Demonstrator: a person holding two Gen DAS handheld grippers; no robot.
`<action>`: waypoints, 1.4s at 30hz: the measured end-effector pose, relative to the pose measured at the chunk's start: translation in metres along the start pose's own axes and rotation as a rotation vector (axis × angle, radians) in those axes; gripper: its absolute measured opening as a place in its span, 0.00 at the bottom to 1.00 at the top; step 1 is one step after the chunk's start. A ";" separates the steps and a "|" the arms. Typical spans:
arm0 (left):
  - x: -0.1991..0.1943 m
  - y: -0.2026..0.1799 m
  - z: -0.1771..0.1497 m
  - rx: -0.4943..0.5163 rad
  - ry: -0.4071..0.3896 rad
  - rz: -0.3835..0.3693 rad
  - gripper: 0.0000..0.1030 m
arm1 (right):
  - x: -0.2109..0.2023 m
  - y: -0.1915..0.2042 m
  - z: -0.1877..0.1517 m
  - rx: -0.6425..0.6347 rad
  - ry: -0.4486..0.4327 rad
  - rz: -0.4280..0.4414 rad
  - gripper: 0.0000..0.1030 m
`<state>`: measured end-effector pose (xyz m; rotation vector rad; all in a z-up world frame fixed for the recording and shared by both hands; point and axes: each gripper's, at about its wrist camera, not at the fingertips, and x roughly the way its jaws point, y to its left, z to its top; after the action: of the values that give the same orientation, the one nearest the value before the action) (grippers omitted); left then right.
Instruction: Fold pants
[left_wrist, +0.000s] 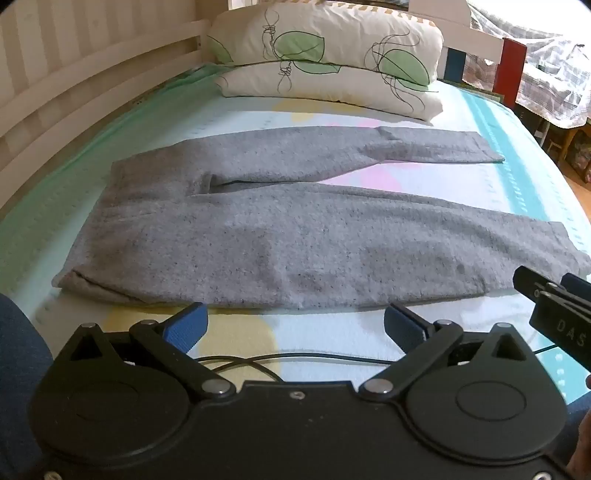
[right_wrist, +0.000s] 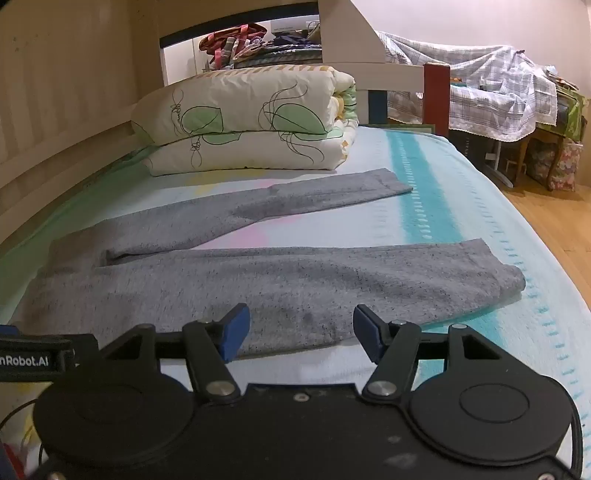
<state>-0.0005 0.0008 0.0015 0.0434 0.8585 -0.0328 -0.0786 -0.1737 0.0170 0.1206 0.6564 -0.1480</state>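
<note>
Pants (left_wrist: 295, 236): flat on the bed (left_wrist: 517, 184), unfolded, straight ahead of both your grippers; waist to your left, cuffs to your right.
Long axis: across your view, left to right; the two legs splay apart toward the cuffs, the near leg just beyond your fingertips.
Left gripper (left_wrist: 293, 326): jaws wide, empty, short of the near leg's edge, nearer the waist.
Right gripper (right_wrist: 301, 334): jaws wide, empty, tips about at the near leg's edge, nearer the cuff (right_wrist: 498, 273).
Likely next move: take the near leg's edge at both ends and carry it away from you onto the far leg (right_wrist: 295, 199).
Around: stacked duvet (left_wrist: 325, 55) beyond the far leg, apart from it; cable (left_wrist: 258, 363) under your left gripper.
In the way: nothing between the jaws and the cloth; mind the cable.
</note>
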 end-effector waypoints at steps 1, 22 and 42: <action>0.000 0.000 0.000 -0.002 0.000 0.000 0.98 | 0.000 0.000 0.000 0.001 0.000 0.000 0.64; 0.002 -0.001 -0.003 -0.016 0.013 -0.010 0.98 | 0.000 0.001 0.000 0.006 -0.001 0.005 0.64; 0.002 -0.005 -0.005 -0.010 0.010 -0.006 0.98 | 0.000 0.001 -0.002 0.001 0.001 0.005 0.64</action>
<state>-0.0029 -0.0042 -0.0034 0.0322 0.8688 -0.0337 -0.0795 -0.1724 0.0156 0.1230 0.6568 -0.1432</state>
